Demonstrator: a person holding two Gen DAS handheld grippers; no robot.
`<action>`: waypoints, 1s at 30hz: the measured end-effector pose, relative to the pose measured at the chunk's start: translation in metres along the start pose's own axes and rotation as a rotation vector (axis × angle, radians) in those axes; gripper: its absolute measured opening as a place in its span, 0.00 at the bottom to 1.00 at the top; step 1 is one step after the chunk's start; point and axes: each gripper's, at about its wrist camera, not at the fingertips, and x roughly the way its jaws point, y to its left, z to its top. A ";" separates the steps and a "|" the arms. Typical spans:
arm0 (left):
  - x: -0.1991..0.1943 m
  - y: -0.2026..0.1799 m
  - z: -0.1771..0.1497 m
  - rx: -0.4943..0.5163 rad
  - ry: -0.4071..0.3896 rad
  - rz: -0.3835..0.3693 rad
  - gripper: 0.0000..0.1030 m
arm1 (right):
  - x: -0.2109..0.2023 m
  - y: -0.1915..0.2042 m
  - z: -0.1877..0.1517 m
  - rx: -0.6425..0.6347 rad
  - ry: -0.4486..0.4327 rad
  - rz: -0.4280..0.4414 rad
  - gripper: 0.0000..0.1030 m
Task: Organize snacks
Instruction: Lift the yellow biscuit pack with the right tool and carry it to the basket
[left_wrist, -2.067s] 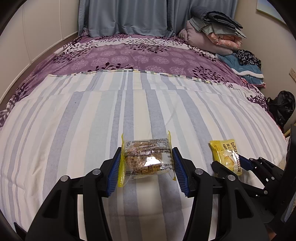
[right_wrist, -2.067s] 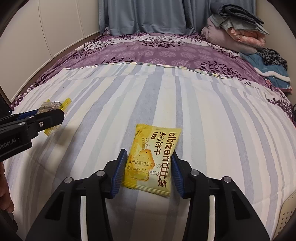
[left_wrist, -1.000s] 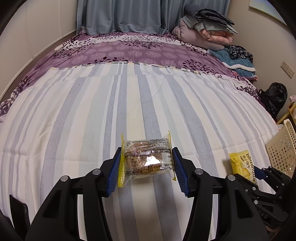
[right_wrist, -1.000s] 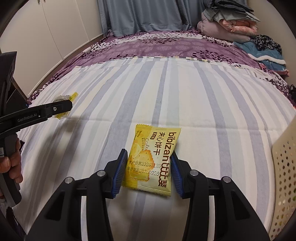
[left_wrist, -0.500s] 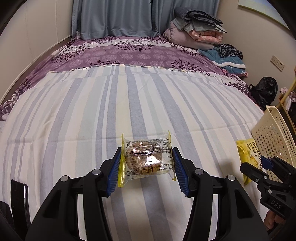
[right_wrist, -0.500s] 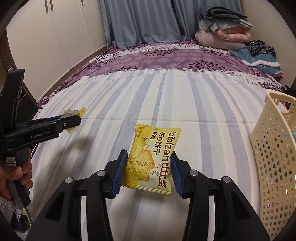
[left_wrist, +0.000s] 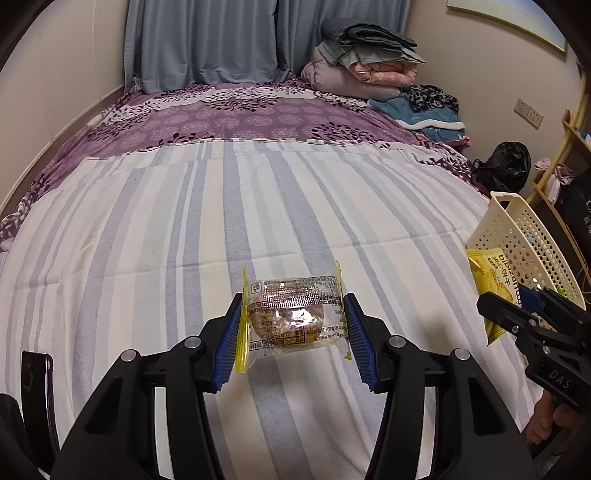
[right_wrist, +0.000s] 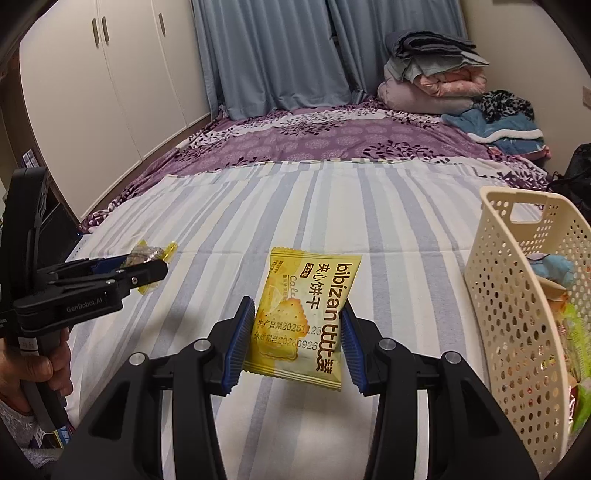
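The left gripper (left_wrist: 293, 332) is clamped on a clear cake packet (left_wrist: 293, 317) with yellow ends, its blue pads (left_wrist: 229, 343) pressing both sides and holding it above the striped bedspread (left_wrist: 184, 229). The right gripper (right_wrist: 295, 343) is clamped on a yellow biscuit packet (right_wrist: 306, 317) printed "bibizan", held upright in the air just left of a cream perforated basket (right_wrist: 509, 332) that stands on the bed's right edge with other snacks (right_wrist: 569, 354) inside. Folded blankets (right_wrist: 432, 74) are stacked at the far end of the bed beside blue curtains (right_wrist: 273, 51).
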 end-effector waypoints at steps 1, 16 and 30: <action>-0.001 -0.001 0.000 0.003 -0.001 -0.001 0.53 | -0.002 -0.002 0.000 0.003 -0.006 -0.001 0.44; -0.013 -0.041 -0.005 0.070 -0.004 -0.036 0.53 | -0.044 -0.039 -0.009 0.080 -0.088 -0.032 0.44; -0.017 -0.084 -0.001 0.141 -0.009 -0.090 0.53 | -0.099 -0.111 -0.020 0.214 -0.191 -0.172 0.44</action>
